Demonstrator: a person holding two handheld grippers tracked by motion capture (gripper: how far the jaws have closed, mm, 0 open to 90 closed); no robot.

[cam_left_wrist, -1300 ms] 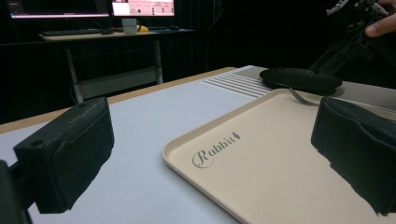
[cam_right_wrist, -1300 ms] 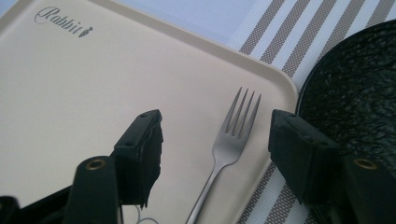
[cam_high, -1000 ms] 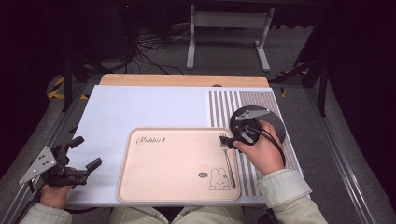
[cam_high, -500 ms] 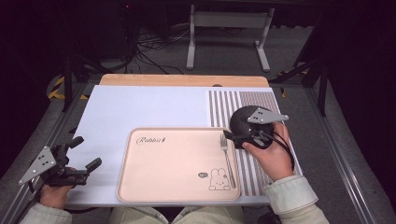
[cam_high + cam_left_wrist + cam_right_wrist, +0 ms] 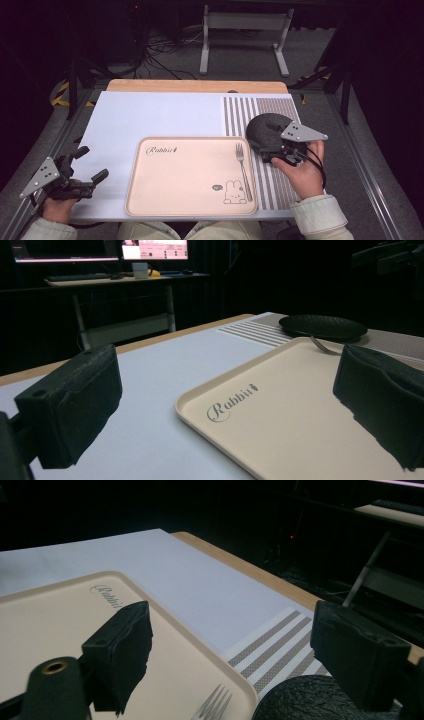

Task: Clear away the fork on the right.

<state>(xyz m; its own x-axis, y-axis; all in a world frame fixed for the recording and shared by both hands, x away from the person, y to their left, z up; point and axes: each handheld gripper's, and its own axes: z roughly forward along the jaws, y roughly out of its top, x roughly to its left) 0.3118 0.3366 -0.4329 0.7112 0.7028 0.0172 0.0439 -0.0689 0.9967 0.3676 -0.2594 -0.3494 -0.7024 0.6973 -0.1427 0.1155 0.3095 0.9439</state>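
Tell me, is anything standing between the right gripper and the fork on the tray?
Nothing visible does. The right gripper hangs open just right of the fork, over the black plate; the fork lies bare along the tray's right edge.

fork (image 5: 212, 706) handle cut off below, black plate (image 5: 270, 131) partly hidden by right tongs (image 5: 267, 150)

On the beige tray (image 5: 190, 172) you can read one word, "Rabbit", in dark cursive script at its far left corner (a small mark follows it, too small to make out). Near the tray's near right corner sits a tiny speech bubble whose letters are illegible.
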